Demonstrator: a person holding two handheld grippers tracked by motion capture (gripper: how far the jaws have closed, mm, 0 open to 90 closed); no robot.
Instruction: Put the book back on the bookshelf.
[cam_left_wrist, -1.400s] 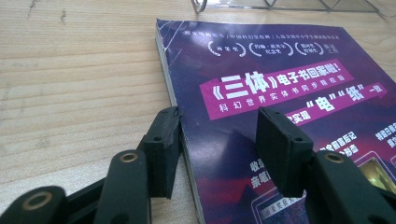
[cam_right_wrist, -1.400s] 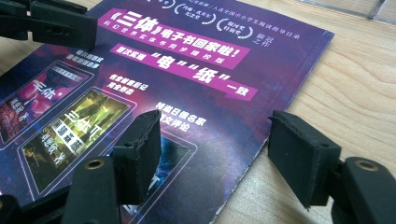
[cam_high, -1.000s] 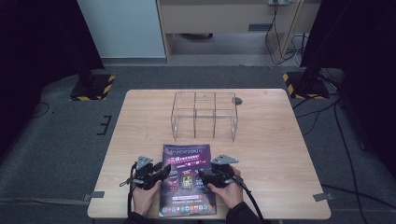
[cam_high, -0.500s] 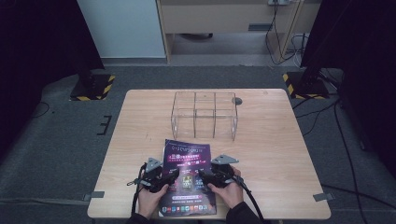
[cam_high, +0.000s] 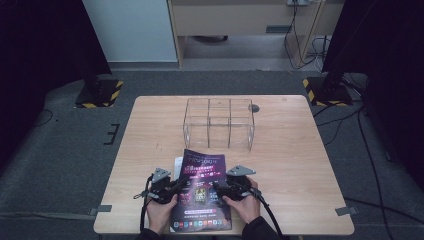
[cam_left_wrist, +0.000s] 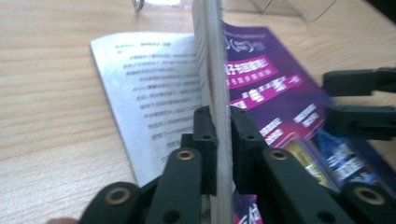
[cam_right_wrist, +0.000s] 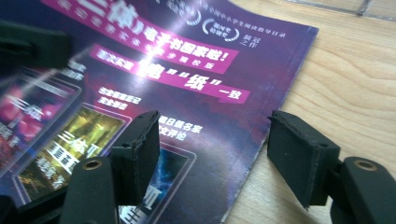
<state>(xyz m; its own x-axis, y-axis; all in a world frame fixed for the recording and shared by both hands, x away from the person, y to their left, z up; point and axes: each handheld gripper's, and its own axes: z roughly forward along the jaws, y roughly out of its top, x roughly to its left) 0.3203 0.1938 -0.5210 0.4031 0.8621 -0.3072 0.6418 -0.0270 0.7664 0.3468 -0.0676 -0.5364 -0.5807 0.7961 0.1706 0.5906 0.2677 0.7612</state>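
Note:
A magazine with a purple cover (cam_high: 202, 182) lies at the table's near edge between my two grippers. My left gripper (cam_high: 175, 187) is shut on the cover and a few pages at the magazine's left edge; its jaws have just been closing on them. In the left gripper view those pages (cam_left_wrist: 217, 93) stand on edge between the left gripper's (cam_left_wrist: 223, 135) pads, with a white printed page (cam_left_wrist: 149, 88) lying flat to their left. My right gripper (cam_high: 219, 189) rests at the magazine's right side. The right gripper (cam_right_wrist: 215, 149) is open, its jaws straddling the magazine's right edge (cam_right_wrist: 275, 116) just above it.
A clear plastic divided box (cam_high: 218, 122) stands at the middle back of the wooden table (cam_high: 300, 165). A small round grommet (cam_high: 254, 107) sits beside its far right corner. Dark floor, stands and cables surround the table.
My left gripper has shifted a little to the right onto the magazine's left edge and closed there. That edge now stands raised, showing a white page beneath. The right gripper has kept still.

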